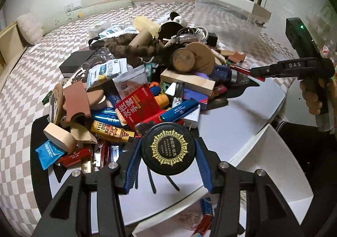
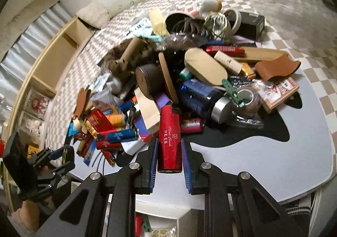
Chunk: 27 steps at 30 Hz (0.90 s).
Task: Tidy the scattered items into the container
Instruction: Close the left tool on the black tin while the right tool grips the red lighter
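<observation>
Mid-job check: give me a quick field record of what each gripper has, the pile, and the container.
left gripper: shut on black round tin with gold emblem
right gripper: shut on red lighter, held lengthwise
pile: many mixed items heaped on the white table
clear container: on the bed beyond the pile, looks empty
status: both items lifted, not yet binned

Bright indoor light, fisheye-warped edges, slight blur
</observation>
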Tool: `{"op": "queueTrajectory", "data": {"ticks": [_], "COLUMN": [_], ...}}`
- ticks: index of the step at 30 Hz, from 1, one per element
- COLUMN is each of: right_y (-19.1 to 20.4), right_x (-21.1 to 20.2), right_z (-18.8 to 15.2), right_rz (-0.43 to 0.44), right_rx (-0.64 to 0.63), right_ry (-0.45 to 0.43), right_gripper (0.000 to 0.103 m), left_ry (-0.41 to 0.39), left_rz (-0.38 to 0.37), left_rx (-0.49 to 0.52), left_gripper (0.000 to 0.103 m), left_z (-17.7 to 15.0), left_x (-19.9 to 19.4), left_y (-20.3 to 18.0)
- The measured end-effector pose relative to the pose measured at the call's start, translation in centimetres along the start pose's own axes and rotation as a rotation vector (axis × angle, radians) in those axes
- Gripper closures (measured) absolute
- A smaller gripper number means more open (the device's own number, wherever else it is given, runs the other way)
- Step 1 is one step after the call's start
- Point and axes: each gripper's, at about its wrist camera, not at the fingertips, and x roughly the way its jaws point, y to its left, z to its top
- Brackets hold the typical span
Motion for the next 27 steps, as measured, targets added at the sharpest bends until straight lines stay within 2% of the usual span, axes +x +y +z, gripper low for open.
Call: {"op": "queueTrajectory", "data": {"ticks": [7,13,18,27], "right_y": [1.6,4.6,7.0,10.5], "right_x": [-1.6,-2.3,-2.3,-1.4], "right_z": [-0.6,-2.2,-4.3,-7.5], "right_rz": [0.041,0.082,0.143,0.19], "right_rx": [-0.044,-0.133,-0.197,-0.346], "right_ry": [-0.029,-0.027,0.006,0.094], "right_gripper": [0.08,0.08,0.08,0.08], "left_ry": [-0.006,0.001,0.017,0.047], "left_rz": [-0.023,-0.038,-0.047,-0.094], "left_rx": [-0.019,-0.016,-0.013,0.029], "left_gripper": [0.053,0.053,0.053,0.053], "left_z": [-0.5,-1.2,-1.8,-2.7], "left_x": [-1.8,-2.8,-3.1,-3.4], "left_y": [-0.5,-1.1,-1.6,-3.4]}}
